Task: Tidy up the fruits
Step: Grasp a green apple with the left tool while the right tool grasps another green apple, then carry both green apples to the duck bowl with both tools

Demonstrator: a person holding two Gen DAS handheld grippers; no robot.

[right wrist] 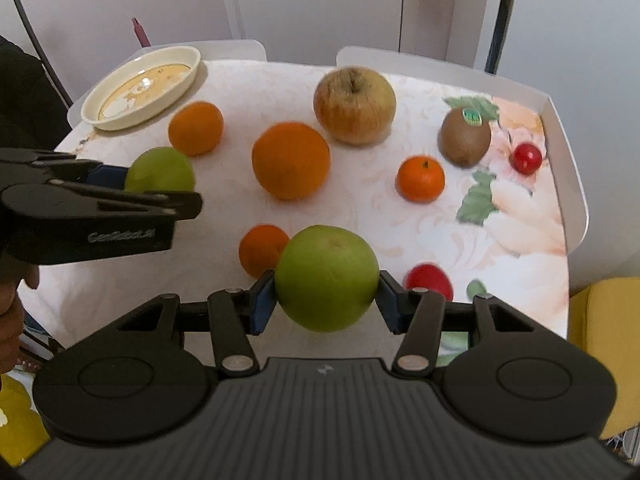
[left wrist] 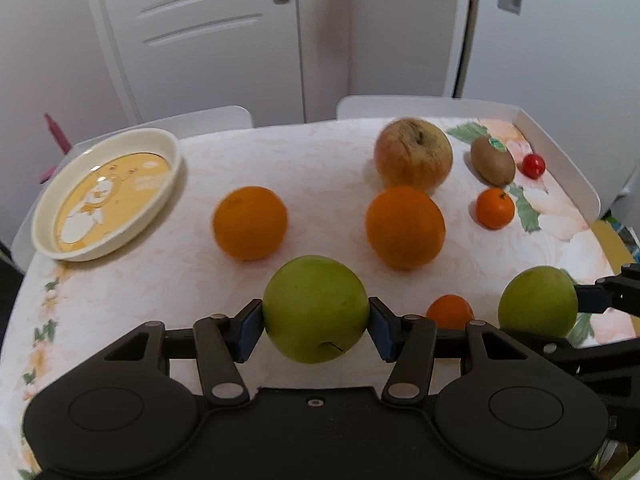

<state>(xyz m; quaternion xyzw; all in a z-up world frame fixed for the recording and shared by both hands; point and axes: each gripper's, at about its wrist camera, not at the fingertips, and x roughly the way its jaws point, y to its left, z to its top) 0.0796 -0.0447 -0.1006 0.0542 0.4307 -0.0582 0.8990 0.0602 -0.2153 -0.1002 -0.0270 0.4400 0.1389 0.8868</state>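
My left gripper (left wrist: 316,322) is shut on a green apple (left wrist: 316,308) and holds it above the table. My right gripper (right wrist: 326,300) is shut on a second green apple (right wrist: 327,278); that apple also shows in the left wrist view (left wrist: 538,300). The left gripper's apple shows in the right wrist view (right wrist: 160,170). On the table lie two oranges (left wrist: 250,222) (left wrist: 405,226), a reddish apple (left wrist: 413,154), a kiwi (left wrist: 492,160), two mandarins (left wrist: 495,208) (left wrist: 450,312) and a small red fruit (left wrist: 533,165). A cream dish (left wrist: 108,194) stands far left.
Another red fruit (right wrist: 428,280) lies by my right gripper. The table has a floral cloth (left wrist: 320,160) and a raised white rim (left wrist: 560,160) at the right. Two white chair backs (left wrist: 400,106) and a door stand behind. A yellow seat (right wrist: 600,340) is at the right.
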